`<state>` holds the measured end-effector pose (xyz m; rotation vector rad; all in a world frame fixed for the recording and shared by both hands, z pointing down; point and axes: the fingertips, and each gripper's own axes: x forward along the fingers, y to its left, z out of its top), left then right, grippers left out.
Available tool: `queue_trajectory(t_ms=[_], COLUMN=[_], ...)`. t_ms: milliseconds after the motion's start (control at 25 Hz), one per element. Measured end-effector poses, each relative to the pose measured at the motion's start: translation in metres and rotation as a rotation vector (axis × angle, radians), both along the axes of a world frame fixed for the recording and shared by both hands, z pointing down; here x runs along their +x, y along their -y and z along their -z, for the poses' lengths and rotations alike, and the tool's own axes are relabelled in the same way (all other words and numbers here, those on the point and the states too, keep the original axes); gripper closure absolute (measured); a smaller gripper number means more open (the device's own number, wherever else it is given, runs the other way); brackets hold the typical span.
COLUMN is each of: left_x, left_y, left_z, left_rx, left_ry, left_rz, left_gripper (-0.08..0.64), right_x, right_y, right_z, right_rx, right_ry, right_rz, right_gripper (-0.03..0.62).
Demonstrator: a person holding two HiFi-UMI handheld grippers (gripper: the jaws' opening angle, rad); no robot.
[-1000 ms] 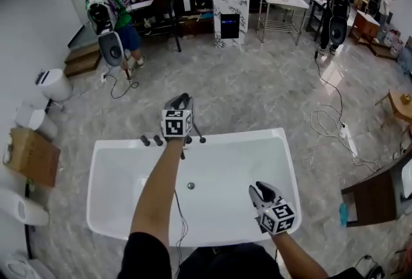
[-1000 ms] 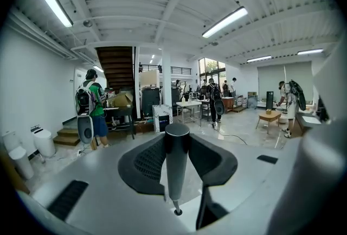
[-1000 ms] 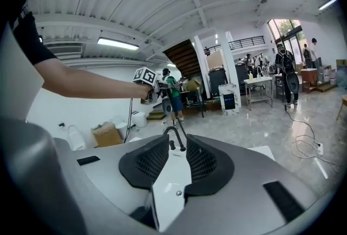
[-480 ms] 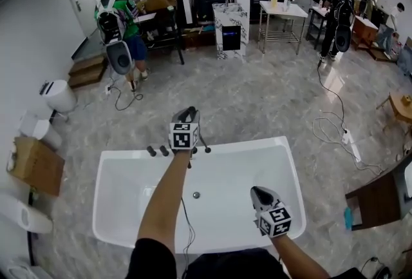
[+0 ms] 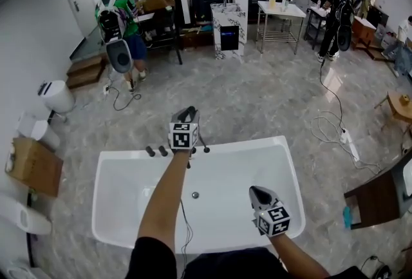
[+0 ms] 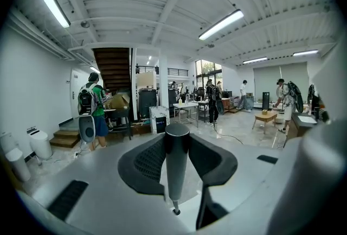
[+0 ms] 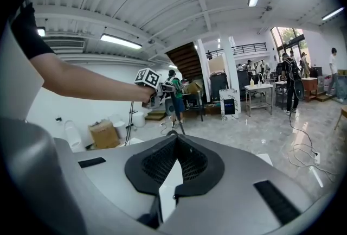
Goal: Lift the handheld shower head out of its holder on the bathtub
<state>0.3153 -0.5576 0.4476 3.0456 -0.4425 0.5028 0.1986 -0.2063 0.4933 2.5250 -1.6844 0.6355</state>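
The white bathtub (image 5: 106, 165) fills the lower middle of the head view. At its far rim my left gripper (image 5: 186, 113) is shut on the dark grey shower head handle (image 6: 177, 169), which stands upright between the jaws. The handle's thin lower tip shows above the white tub. Black tap knobs (image 5: 155, 151) sit just left of it on the rim. My right gripper (image 5: 257, 192) hovers over the tub's near right part, jaws shut with nothing between them. In the right gripper view the shut right gripper (image 7: 174, 140) points toward the left gripper (image 7: 149, 80).
A drain (image 5: 194, 194) sits in the tub floor. Toilets (image 5: 56, 96) and a cardboard box (image 5: 33, 158) stand at the left. A person with a backpack (image 5: 116, 20) stands at the back left, a white table (image 5: 280, 13) behind, cables (image 5: 335, 126) on the floor, wooden furniture (image 5: 380, 197) at the right.
My right gripper's jaws have closed from open to shut, with nothing in them. The left gripper keeps its hold on the handle and stays at the far rim.
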Motion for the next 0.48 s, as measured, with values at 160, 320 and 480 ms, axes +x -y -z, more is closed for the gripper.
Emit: queue_trajectory(t_ms=[160, 320, 480], left_x=[-0.001, -0.001, -0.001], left_y=[0.001, 0.002, 0.004], left_z=[-0.003, -0.007, -0.008], left_rx=[-0.012, -0.018, -0.046], left_ry=[0.006, 0.008, 0.000], left_rz=[0.003, 0.013, 0.028], left_gripper=[0.436, 0.436, 0.436], right_x=[0.001, 0.003, 0.004], right_y=[0.002, 0.001, 0.002], right_z=[0.011, 0.012, 0.011], right_rx=[0.033, 0.044, 0.046], right_ry=[-0.017, -0.016, -0.019], right_rz=[-0.002, -0.003, 0.004], right_gripper=[0.595, 0.594, 0.594])
